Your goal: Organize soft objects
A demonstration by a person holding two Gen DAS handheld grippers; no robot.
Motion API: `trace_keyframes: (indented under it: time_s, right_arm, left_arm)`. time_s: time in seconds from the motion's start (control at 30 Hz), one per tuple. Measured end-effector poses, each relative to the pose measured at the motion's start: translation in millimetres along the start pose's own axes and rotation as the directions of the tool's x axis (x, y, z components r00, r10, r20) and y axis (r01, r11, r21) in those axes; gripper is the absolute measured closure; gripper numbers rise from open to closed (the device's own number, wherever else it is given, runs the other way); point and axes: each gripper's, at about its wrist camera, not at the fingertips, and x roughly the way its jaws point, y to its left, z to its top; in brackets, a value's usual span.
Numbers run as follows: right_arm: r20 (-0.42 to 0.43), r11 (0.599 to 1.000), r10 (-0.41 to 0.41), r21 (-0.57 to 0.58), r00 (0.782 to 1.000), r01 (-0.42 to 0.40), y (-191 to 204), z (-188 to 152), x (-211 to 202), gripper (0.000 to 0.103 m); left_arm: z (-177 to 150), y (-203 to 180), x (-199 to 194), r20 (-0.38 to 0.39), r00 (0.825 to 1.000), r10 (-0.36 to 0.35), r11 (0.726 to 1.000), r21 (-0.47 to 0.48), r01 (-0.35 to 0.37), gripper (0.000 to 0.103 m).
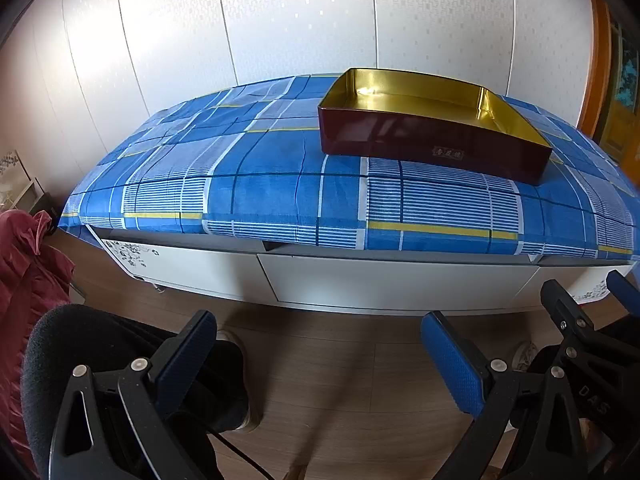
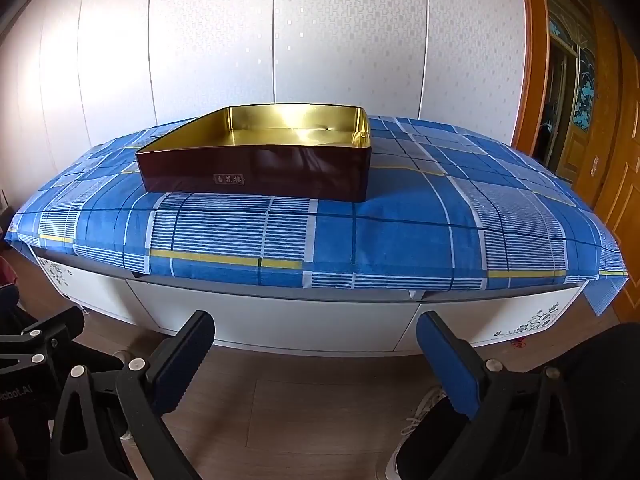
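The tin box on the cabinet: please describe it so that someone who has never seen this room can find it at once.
Look at the low white cabinet against the pale wall; a blue checked cloth covers its top. On that cloth stands the tin box, the only thing there. It is open and shallow, dark red outside with a small label on the front, shiny gold inside, and empty.

Both grippers, the left gripper (image 1: 320, 364) and the right gripper (image 2: 316, 364), have black frames, silver screws and blue textured pads (image 1: 454, 364); black trousers (image 1: 80, 344), white-soled shoes (image 1: 240, 380).
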Motion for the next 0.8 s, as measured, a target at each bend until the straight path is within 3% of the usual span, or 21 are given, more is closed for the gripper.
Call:
trace_keyframes:
  time_s: [0.8]
  right_arm:
    - [-0.002, 1.0, -0.01, 0.015, 1.0, 0.01, -3.7, 1.8, 2.4, 0.0]
  left_arm:
    - [0.7, 0.3, -2.5, 0.015, 1.0, -0.02, 1.0, -0.003, 0.02, 0.0]
